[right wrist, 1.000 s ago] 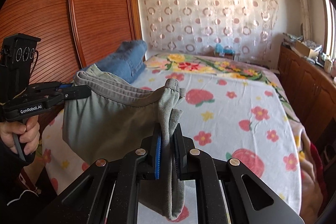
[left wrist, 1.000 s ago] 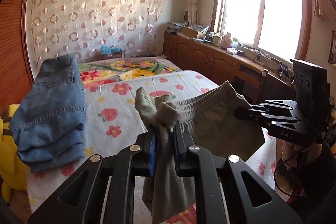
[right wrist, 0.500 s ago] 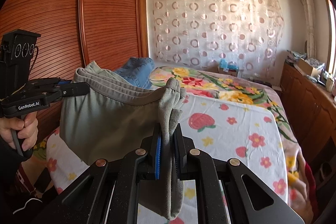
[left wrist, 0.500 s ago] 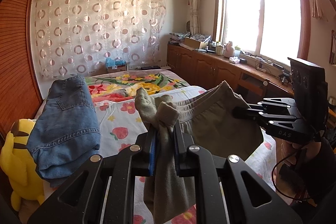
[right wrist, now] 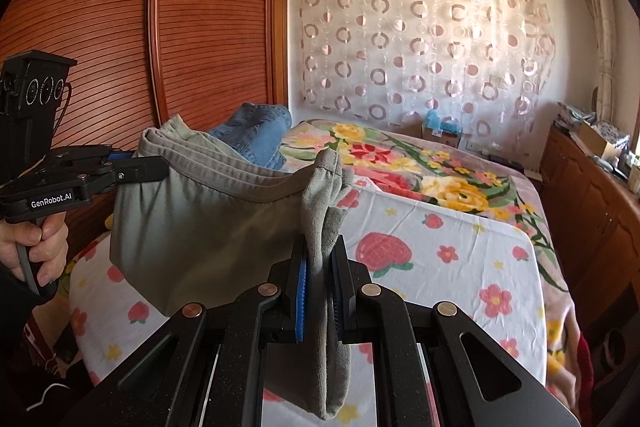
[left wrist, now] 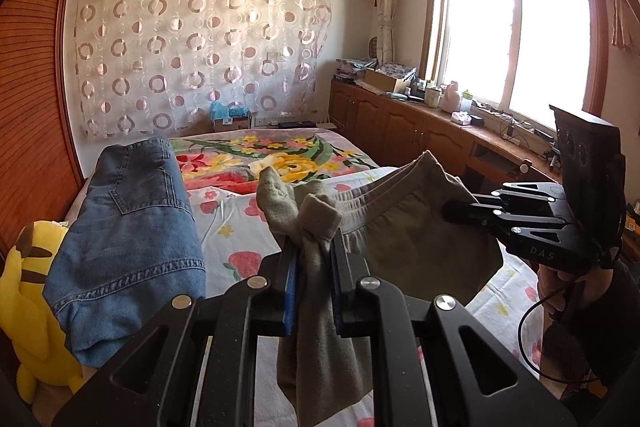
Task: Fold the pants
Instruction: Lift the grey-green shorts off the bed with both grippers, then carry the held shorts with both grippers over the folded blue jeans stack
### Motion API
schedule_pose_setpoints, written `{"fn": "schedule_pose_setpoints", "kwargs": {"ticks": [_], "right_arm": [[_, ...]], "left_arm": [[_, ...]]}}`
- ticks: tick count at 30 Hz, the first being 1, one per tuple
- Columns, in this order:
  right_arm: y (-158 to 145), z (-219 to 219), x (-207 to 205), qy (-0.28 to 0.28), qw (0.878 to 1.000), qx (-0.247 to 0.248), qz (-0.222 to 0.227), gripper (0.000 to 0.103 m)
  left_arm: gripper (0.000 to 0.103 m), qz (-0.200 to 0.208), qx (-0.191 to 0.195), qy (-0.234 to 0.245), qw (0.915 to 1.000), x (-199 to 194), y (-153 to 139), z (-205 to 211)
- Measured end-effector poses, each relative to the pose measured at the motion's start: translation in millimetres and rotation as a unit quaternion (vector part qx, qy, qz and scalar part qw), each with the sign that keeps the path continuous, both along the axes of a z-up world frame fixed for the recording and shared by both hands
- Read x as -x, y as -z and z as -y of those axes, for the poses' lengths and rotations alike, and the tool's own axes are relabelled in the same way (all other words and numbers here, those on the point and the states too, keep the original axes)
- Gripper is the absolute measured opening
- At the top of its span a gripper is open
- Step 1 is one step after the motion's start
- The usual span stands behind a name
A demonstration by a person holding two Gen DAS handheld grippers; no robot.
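Grey-green pants [left wrist: 416,243] hang in the air above the bed, stretched by the waistband between both grippers. My left gripper [left wrist: 314,251] is shut on one end of the waistband; bunched cloth sticks up between its fingers and hangs below. My right gripper [right wrist: 320,259] is shut on the other end. In the right wrist view the pants [right wrist: 208,223] sag as a folded panel between the two grippers. Each gripper shows in the other's view: the right one [left wrist: 460,209], the left one [right wrist: 156,167].
The bed [right wrist: 460,259] has a floral sheet. Folded blue jeans [left wrist: 128,227] lie at its left side by a yellow plush toy [left wrist: 28,291]. A wooden wardrobe [right wrist: 120,27] stands left, low cabinets [left wrist: 400,123] under the window right.
Both grippers have risen with the pants still held taut between them; the views have tilted up, showing more wall, curtain and air conditioner. The grips are unchanged.
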State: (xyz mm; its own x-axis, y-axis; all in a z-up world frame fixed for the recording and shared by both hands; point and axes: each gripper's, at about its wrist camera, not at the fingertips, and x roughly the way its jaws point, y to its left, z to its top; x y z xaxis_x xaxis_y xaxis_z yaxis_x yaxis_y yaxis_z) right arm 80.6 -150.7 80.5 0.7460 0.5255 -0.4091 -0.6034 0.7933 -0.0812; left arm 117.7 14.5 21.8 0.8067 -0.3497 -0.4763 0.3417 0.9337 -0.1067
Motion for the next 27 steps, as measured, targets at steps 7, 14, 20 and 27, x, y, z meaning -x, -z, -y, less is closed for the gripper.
{"fn": "schedule_pose_setpoints", "kwargs": {"ticks": [7,14,20,27], "right_arm": [[-0.1,-5.9,-27.2,-0.001,1.000,0.001,-0.010,0.010],[-14.0,-16.0,-45.0,-0.012,1.000,0.007,-0.001,0.010],[-27.7,-33.5,-60.2,-0.037,0.999,0.013,0.028,0.010],[-33.3,-58.6,-84.6,-0.079,0.996,0.007,0.049,0.010]], "left_arm": [[0.015,-0.010,-0.002,-0.004,0.9999,-20.5,3.9,0.9],[0.015,0.001,0.001,-0.017,0.9999,-31.8,-3.4,-7.5],[0.015,0.019,-0.001,-0.049,0.9986,-31.5,-13.1,-25.5],[0.015,0.029,-0.009,-0.089,0.9956,-26.1,-16.1,-48.9]]}}
